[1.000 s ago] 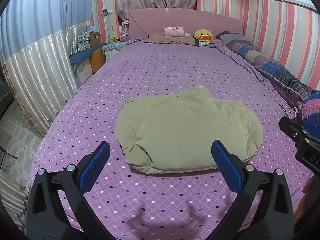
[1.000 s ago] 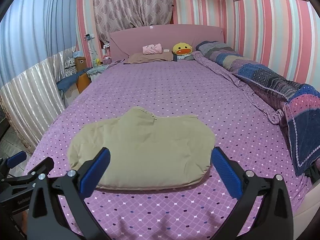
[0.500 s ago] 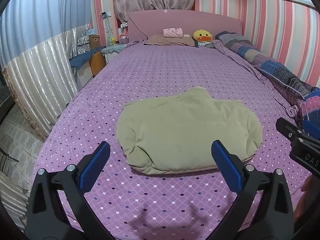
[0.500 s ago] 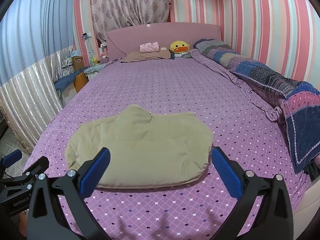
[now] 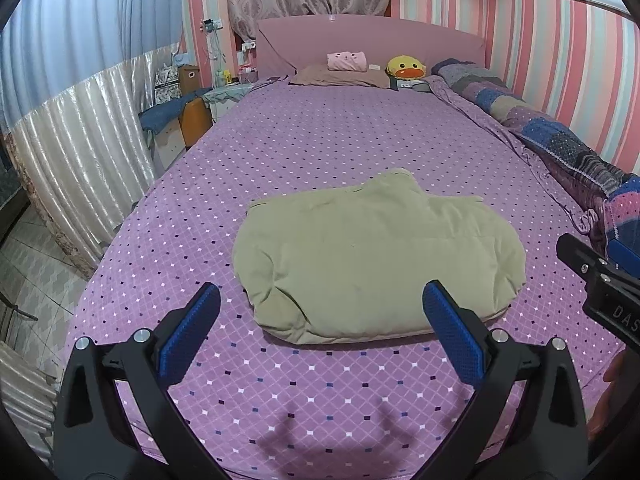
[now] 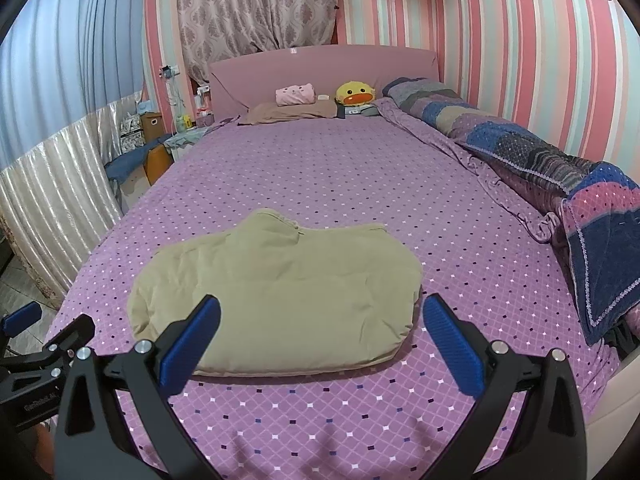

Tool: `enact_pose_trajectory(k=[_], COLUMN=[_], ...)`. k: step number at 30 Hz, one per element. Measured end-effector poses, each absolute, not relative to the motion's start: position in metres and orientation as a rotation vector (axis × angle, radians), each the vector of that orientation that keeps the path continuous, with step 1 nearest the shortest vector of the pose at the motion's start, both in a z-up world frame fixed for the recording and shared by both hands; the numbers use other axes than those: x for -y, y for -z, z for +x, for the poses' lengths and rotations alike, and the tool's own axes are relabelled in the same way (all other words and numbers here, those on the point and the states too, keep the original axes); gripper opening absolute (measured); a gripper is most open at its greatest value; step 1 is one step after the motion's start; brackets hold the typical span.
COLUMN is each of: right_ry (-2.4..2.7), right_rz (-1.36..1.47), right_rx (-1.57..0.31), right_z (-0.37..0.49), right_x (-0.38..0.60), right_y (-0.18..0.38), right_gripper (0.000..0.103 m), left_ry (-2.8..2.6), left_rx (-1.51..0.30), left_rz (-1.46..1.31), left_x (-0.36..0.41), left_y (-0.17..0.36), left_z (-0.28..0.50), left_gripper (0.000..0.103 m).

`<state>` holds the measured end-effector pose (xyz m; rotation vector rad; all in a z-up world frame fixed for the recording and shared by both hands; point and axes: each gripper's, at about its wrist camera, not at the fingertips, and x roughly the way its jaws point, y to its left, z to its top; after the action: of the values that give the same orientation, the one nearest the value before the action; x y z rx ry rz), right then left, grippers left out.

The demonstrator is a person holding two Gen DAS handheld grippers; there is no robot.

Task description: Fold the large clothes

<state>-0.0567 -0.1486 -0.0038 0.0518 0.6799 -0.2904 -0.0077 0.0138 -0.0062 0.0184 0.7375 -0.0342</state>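
Observation:
A puffy olive-green garment (image 5: pixel 376 256) lies folded into a compact bundle on the purple dotted bedspread (image 5: pixel 320 136); it also shows in the right wrist view (image 6: pixel 280 292). My left gripper (image 5: pixel 320 328) is open and empty, held above the bed's near edge just short of the garment. My right gripper (image 6: pixel 320 332) is open and empty, also just short of the garment's near edge. Each gripper's body shows at the side of the other's view: the right one (image 5: pixel 600 280), the left one (image 6: pixel 36 356).
A patchwork quilt (image 6: pixel 560 176) is bunched along the right side of the bed by the striped wall. Pillows (image 6: pixel 296 108) and a yellow duck plush (image 6: pixel 354 94) sit at the pink headboard. A bedside table (image 5: pixel 224 96) and curtain stand at the left.
Both grippers have drawn back and risen slightly from the garment, staying open. The garment has not moved.

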Motion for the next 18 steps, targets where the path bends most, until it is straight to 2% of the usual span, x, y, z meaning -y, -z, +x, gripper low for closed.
enact_pose_trajectory(k=[18], right_ry=[0.304], right_rz=[0.051], right_rx=[-0.679], right_z=[-0.0582], right_x=[0.1491], right_y=[0.004], right_gripper=[0.101], left_ry=[0.033], left_rx=[-0.731], left_rz=[0.019], left_x=[-0.0155], left_y=[0.0054], left_z=[-0.011], left_gripper=[0.1])
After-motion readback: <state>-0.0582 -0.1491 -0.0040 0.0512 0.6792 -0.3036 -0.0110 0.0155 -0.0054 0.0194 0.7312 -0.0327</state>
